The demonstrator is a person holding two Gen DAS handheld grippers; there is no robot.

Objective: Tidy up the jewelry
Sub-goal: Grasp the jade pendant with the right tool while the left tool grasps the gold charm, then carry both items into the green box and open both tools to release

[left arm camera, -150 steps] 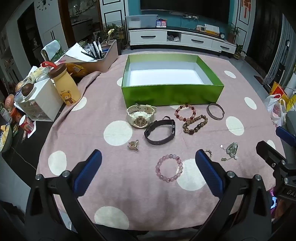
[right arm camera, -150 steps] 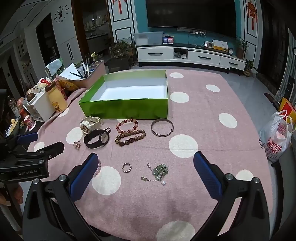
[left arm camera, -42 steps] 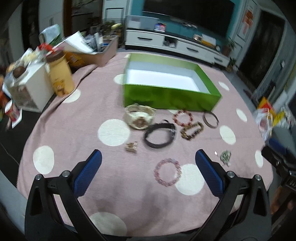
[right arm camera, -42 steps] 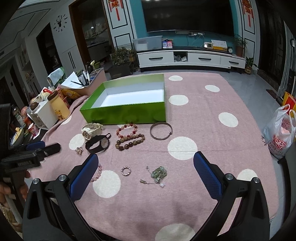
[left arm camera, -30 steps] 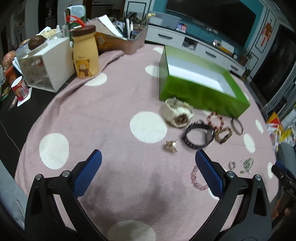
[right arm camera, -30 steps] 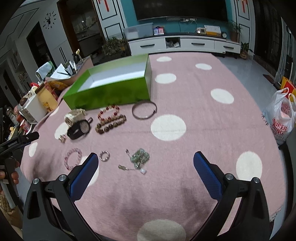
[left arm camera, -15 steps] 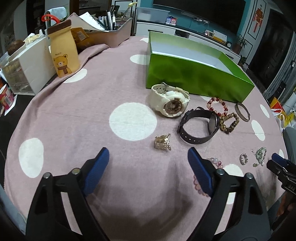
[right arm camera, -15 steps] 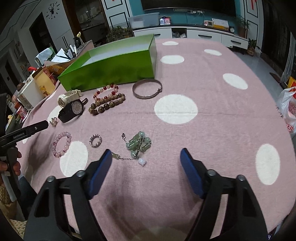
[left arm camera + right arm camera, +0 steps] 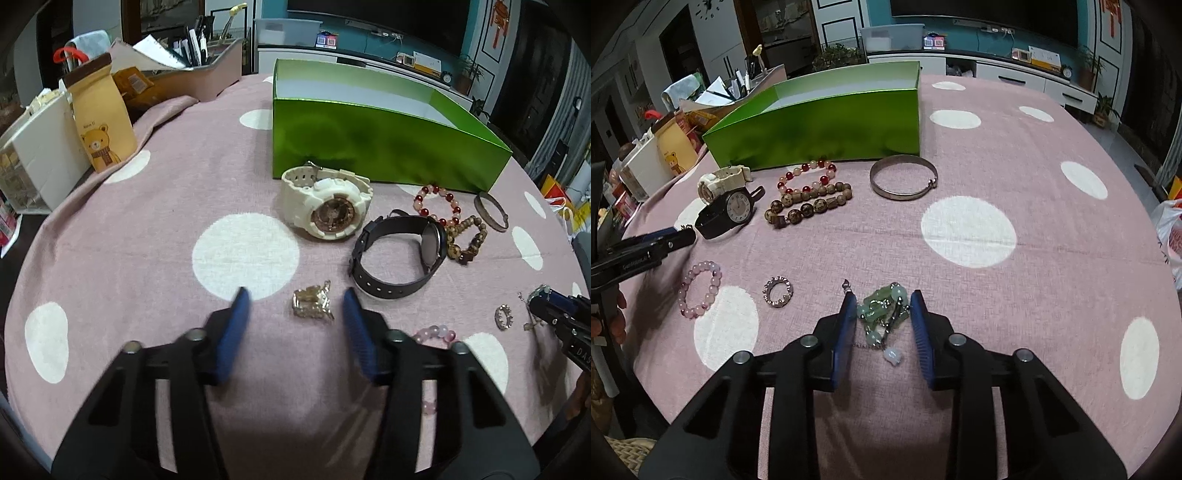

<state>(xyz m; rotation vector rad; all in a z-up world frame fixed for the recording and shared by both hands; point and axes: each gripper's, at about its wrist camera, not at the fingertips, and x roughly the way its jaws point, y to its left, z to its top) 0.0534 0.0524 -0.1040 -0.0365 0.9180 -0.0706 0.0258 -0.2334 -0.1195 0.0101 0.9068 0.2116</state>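
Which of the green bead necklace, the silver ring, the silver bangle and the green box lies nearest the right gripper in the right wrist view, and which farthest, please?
From the right gripper:
1. Green bead necklace, between its fingers.
2. Silver ring, to the left.
3. Silver bangle, farther ahead.
4. Green box, farthest, behind the bangle and to its left.
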